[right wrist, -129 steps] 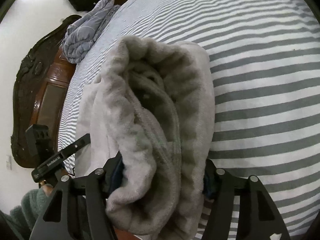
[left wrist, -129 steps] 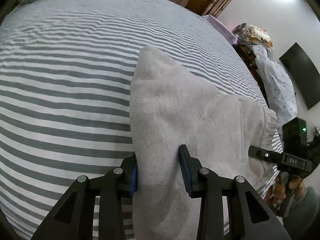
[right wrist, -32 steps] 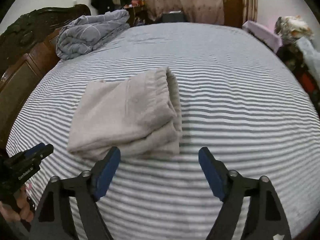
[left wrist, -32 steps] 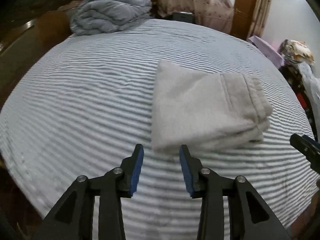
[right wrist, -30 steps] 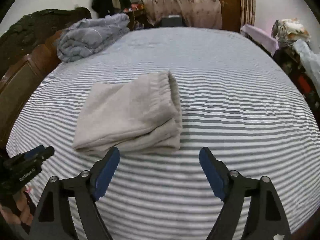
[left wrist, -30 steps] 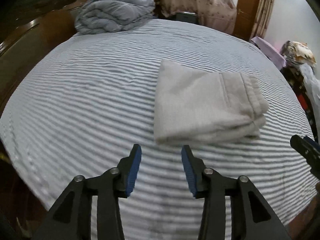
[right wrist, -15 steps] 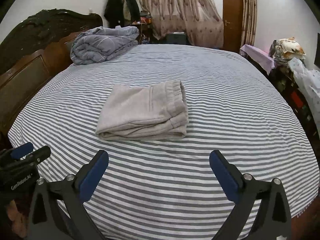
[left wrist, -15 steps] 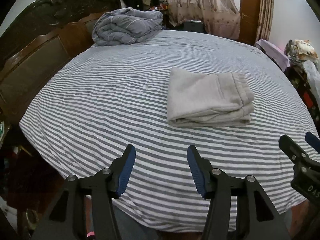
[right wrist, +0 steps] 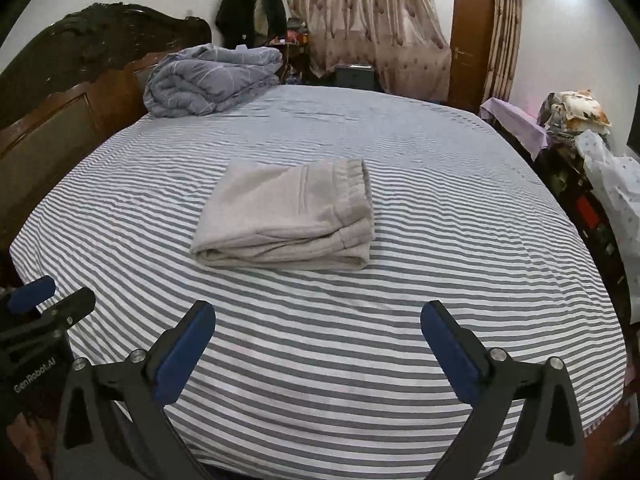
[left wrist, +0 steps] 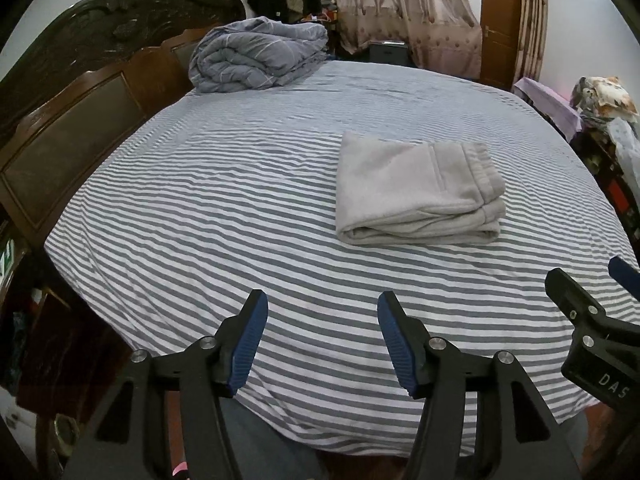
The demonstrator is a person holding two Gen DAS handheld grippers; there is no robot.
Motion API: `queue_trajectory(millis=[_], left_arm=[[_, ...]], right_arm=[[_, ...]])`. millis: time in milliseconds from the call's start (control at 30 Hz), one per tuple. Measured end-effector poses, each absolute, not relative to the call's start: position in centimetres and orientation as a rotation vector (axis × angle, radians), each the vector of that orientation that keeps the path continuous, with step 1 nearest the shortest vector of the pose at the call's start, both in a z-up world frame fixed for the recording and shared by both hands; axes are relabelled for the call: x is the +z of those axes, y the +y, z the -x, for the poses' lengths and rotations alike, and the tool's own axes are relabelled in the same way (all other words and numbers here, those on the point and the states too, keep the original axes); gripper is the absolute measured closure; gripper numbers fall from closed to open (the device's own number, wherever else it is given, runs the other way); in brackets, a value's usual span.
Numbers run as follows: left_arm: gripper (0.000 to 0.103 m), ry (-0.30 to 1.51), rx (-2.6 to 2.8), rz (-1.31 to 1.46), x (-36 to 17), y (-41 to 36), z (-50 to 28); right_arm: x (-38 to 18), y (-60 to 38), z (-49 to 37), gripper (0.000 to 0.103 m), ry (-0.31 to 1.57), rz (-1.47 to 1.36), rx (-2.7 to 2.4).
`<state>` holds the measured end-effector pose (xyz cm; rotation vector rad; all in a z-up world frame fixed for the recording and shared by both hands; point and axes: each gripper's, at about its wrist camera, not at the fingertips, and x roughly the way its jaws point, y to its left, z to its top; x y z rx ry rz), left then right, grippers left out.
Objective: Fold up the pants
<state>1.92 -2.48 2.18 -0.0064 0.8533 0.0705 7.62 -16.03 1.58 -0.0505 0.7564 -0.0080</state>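
Note:
The light grey fleece pants [left wrist: 416, 190] lie folded into a compact rectangle on the striped bed [left wrist: 240, 208], waistband to the right. They also show in the right wrist view [right wrist: 288, 220], in the middle of the bed. My left gripper [left wrist: 322, 306] is open and empty, held back above the bed's near edge, well short of the pants. My right gripper [right wrist: 318, 316] is wide open and empty, also near the front edge. Each gripper shows at the edge of the other's view: the right gripper [left wrist: 592, 320] and the left gripper [right wrist: 44, 308].
A folded grey-blue duvet [left wrist: 260, 56] lies at the far left corner by the dark wooden headboard [left wrist: 80, 92]. Curtains [right wrist: 360, 16] and a door [right wrist: 470, 44] stand behind. Cluttered furniture with cloths [right wrist: 580, 140] lines the right side of the bed.
Both grippers let go of the pants and pulled back and up from them. The pants now lie folded and farther off. The left jaws have opened wider.

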Motion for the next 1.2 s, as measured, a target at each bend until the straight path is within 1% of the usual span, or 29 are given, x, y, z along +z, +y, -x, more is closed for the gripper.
queue_trajectory(millis=[500,1200], left_arm=[[0.045,0.880,0.084,-0.014,0.8,-2.6,-2.6],[0.045,0.865,0.075,-0.039,0.6,-3.2,-2.4]], right_arm=[[0.6,-15.6,-7.7,0.002,0.791,0.065,0.005],[0.3,-15.7,-7.8,0.002,0.807,0.049,0.015]])
